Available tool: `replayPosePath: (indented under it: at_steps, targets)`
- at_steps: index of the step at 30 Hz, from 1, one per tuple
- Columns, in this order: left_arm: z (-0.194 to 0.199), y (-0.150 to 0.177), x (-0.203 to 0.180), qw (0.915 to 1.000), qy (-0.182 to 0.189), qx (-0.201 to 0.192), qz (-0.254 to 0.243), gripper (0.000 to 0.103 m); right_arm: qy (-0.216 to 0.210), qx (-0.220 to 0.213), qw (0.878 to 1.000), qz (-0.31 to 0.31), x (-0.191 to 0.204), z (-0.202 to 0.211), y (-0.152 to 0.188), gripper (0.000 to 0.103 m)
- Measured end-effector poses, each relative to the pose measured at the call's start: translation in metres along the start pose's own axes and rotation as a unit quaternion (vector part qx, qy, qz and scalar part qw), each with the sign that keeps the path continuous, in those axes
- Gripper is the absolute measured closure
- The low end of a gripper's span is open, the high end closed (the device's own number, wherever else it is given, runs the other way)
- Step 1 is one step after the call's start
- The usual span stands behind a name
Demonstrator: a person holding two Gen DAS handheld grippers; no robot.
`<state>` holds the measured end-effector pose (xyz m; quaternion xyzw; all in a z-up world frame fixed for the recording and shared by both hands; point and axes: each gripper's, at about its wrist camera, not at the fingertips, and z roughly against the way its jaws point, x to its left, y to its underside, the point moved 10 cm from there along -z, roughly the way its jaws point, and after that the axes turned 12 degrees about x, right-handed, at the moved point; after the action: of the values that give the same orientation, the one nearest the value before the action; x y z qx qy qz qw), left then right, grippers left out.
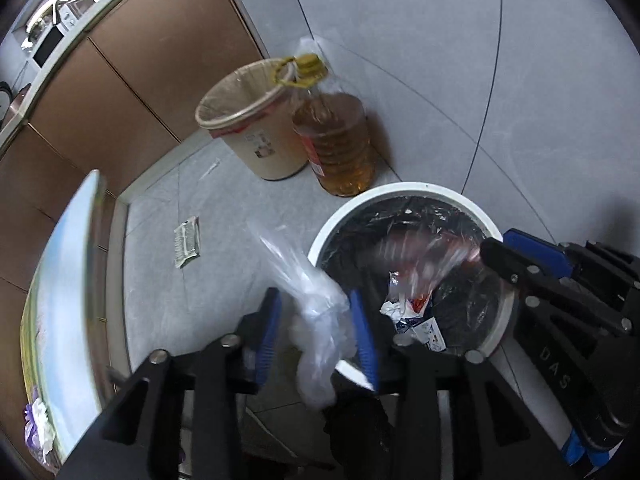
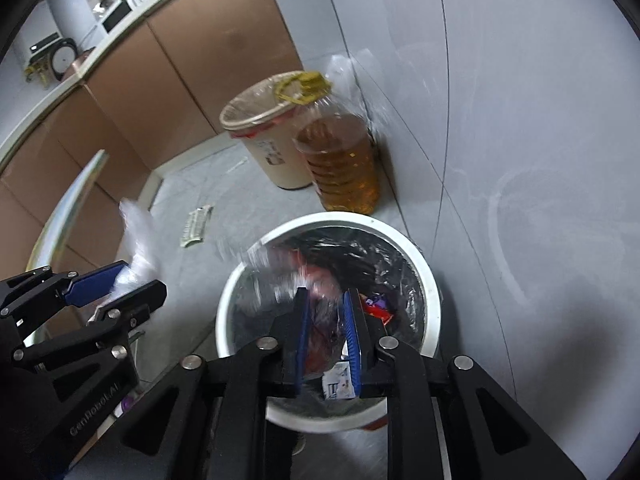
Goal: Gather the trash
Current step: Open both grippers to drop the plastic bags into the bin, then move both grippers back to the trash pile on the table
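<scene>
A white round bin [image 1: 400,192] [image 2: 428,276] with a black liner stands on the grey floor and holds several wrappers. My left gripper [image 1: 316,312] is shut on a crumpled clear plastic bag [image 1: 316,320] at the bin's left rim; it also shows in the right wrist view [image 2: 132,280] with the bag [image 2: 136,232]. My right gripper [image 2: 324,308] is shut on a clear, reddish plastic wrapper [image 2: 320,328] over the bin's opening; it shows blurred in the left wrist view [image 1: 492,248] with the wrapper [image 1: 424,248]. A flat wrapper [image 1: 187,240] [image 2: 196,226] lies on the floor.
A beige lined bin [image 1: 256,128] [image 2: 264,132] and a large bottle of amber oil [image 1: 340,144] [image 2: 344,160] stand against the grey wall. Brown cabinets [image 1: 120,80] run along the left. A round table edge [image 1: 64,300] is at the left.
</scene>
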<state>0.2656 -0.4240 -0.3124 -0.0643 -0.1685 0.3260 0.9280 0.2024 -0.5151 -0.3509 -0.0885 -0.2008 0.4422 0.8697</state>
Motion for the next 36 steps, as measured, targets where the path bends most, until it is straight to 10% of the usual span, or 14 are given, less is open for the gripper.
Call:
replayPosePath:
  at_steps: [16,36]
  targets:
    - [0.078,-0.007,0.034,0.9914,0.023,-0.103,0.078,0.057,0.010,-0.042,0.999,0.004,0.001,0.046,0.005,0.062]
    - [0.268,0.136,0.127,0.9586,0.004,-0.225,0.175,0.056,-0.055,-0.201,0.971,0.113,0.127,0.273,0.040,0.053]
